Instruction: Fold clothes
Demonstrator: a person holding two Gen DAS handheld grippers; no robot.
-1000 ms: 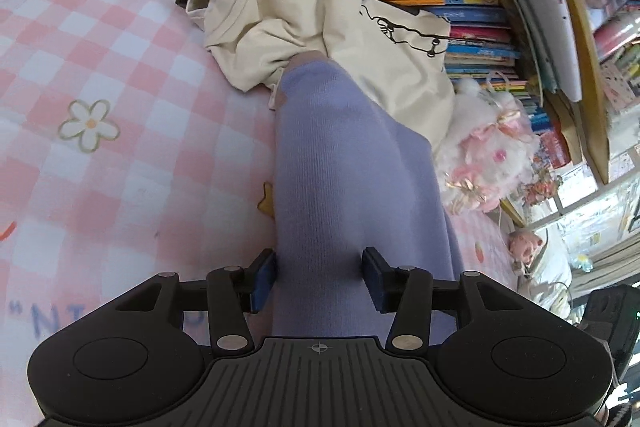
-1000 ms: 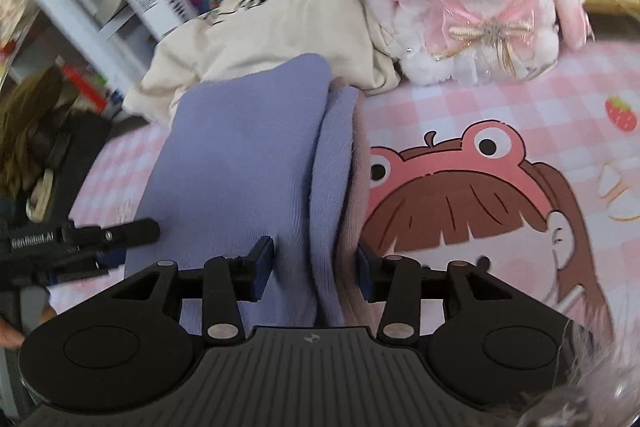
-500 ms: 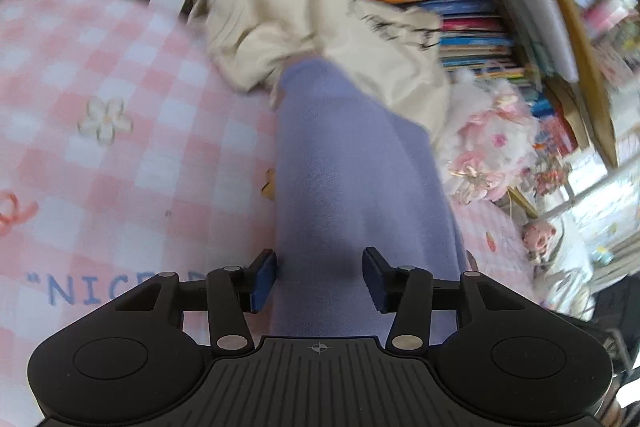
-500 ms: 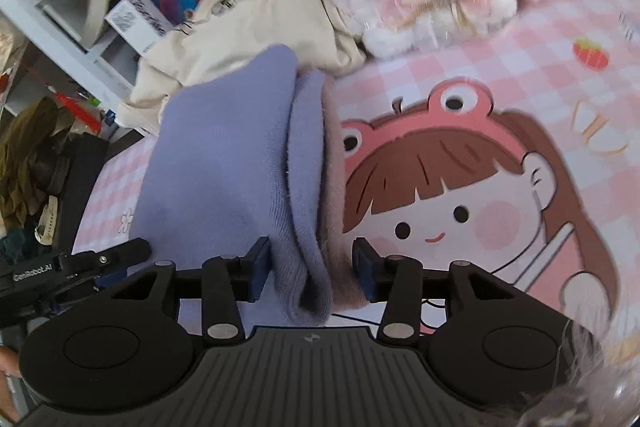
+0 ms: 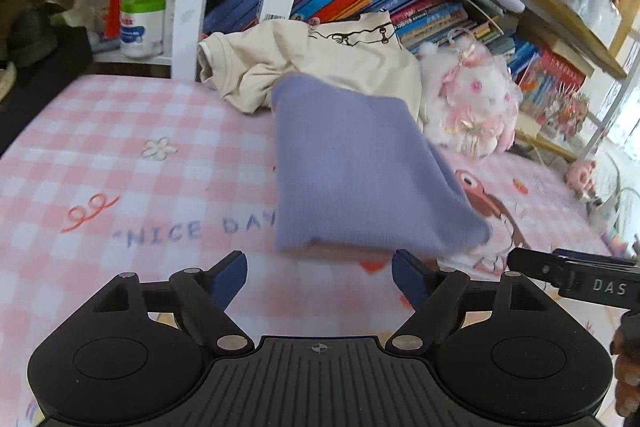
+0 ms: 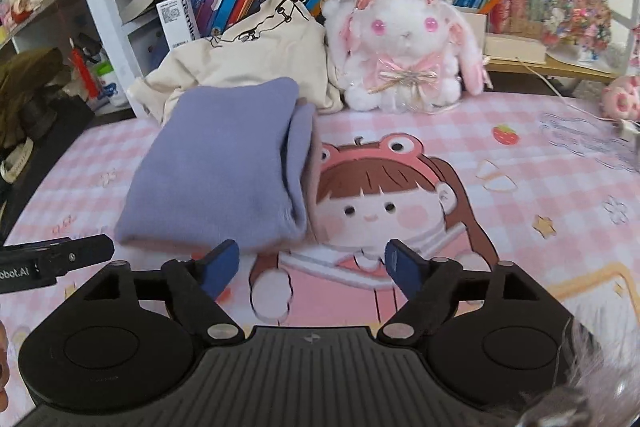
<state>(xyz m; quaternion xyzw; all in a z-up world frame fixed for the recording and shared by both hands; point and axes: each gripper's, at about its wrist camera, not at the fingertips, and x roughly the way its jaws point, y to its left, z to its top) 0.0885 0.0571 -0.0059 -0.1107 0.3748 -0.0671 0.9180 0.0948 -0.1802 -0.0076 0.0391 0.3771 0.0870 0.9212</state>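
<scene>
left gripper (image 5: 319,269): spread wide, empty | right gripper (image 6: 311,264): spread wide, empty | folded purple garment (image 6: 216,169): flat on pink checked mat (image 6: 520,163), near edge blurred, layers possibly pink-lined | cream garment (image 6: 256,63): partly hidden behind it

Soft, even daylight fills the room, brightest at the blown-out window (image 5: 628,131) on the left view's far right. Shadows are faint. Both views bulge, bending the shelves (image 6: 92,7) at the edges. The purple garment (image 5: 360,167) is smeared with motion blur; the bunny (image 6: 404,43) looks slightly soft.
</scene>
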